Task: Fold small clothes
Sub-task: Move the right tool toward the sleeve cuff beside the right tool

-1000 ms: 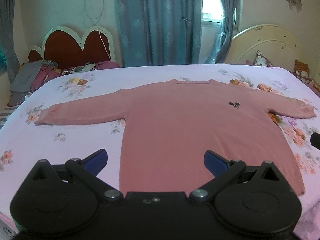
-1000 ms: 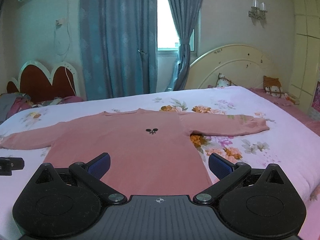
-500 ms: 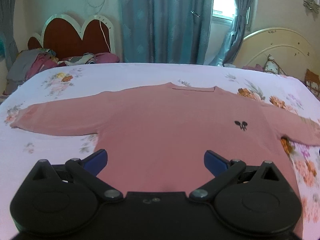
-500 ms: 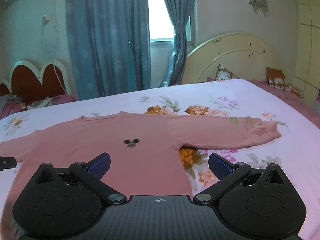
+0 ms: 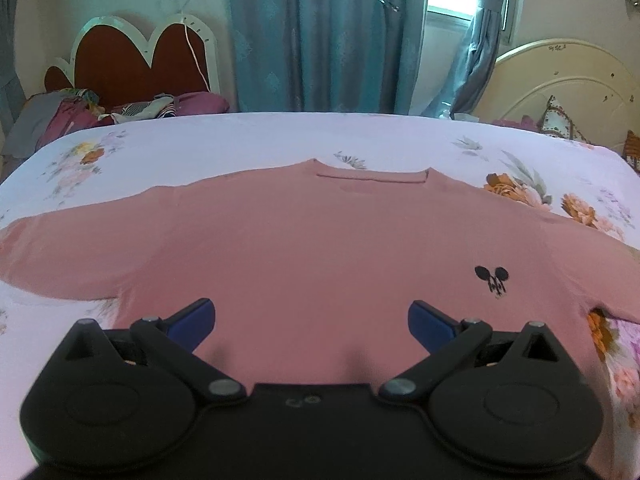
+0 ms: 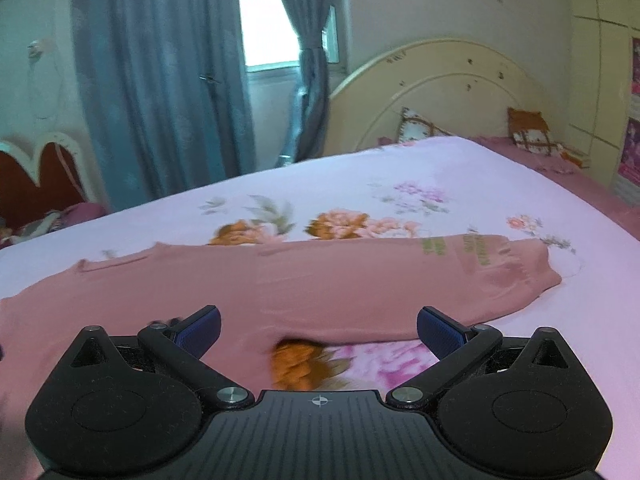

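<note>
A pink long-sleeved sweater (image 5: pixel 320 248) lies flat and face up on the floral bedsheet (image 5: pixel 280 140), sleeves spread out, with a small black mouse logo (image 5: pixel 493 278) on its chest. My left gripper (image 5: pixel 311 322) is open and empty, low over the sweater's body. In the right wrist view the sweater's right sleeve (image 6: pixel 400 280) stretches to the right, its cuff (image 6: pixel 532 272) near the bed's edge. My right gripper (image 6: pixel 318 328) is open and empty, just in front of the armpit of that sleeve.
A red heart-shaped headboard (image 5: pixel 132 60) with a pile of clothes (image 5: pixel 80 116) stands at the far left. Blue curtains (image 5: pixel 328 36) hang behind the bed. A cream headboard (image 6: pixel 440 100) with cushions (image 6: pixel 528 128) is at the far right.
Both grippers have moved forward and lower over the sweater. The right one has swung to the right, towards the right sleeve. Both stay open.
</note>
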